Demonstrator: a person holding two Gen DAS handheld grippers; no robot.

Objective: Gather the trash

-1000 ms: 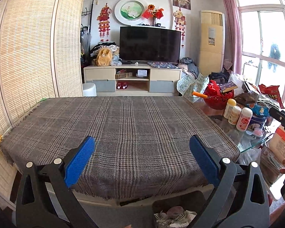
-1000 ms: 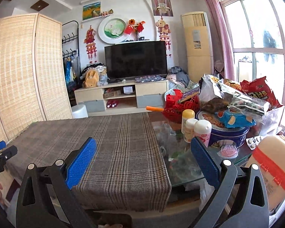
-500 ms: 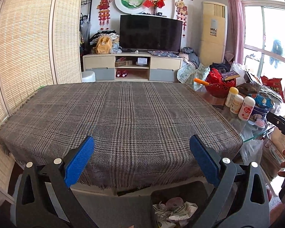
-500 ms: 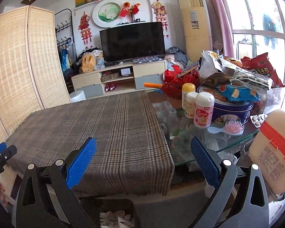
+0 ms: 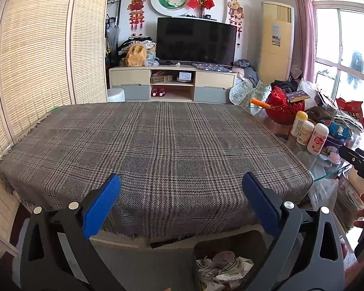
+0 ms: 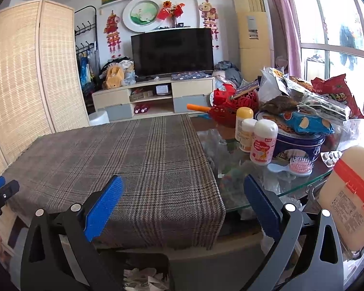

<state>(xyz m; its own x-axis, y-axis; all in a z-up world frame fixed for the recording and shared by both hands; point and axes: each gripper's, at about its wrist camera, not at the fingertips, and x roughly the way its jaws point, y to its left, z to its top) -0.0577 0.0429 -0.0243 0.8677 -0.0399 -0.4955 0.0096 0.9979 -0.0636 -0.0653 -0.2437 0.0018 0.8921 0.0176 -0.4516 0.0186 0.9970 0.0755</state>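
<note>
Crumpled paper trash (image 5: 227, 270) fills a dark bin (image 5: 230, 242) on the floor, just below the desk's near edge. Above it, the left gripper (image 5: 180, 206) and right gripper (image 6: 182, 208) both gape wide, empty, with blue ribbed pads. A woven plaid cloth (image 5: 153, 150) with a fringed hem lies bare; rightward, smooth glass (image 6: 252, 181) carries crowded plastic bottles (image 6: 263, 143).

The table is covered by a grey-brown plaid cloth (image 5: 157, 150). Blue pads (image 5: 102, 208) are mounted on black gripper frames. A red basket (image 6: 233, 109) is seen.
</note>
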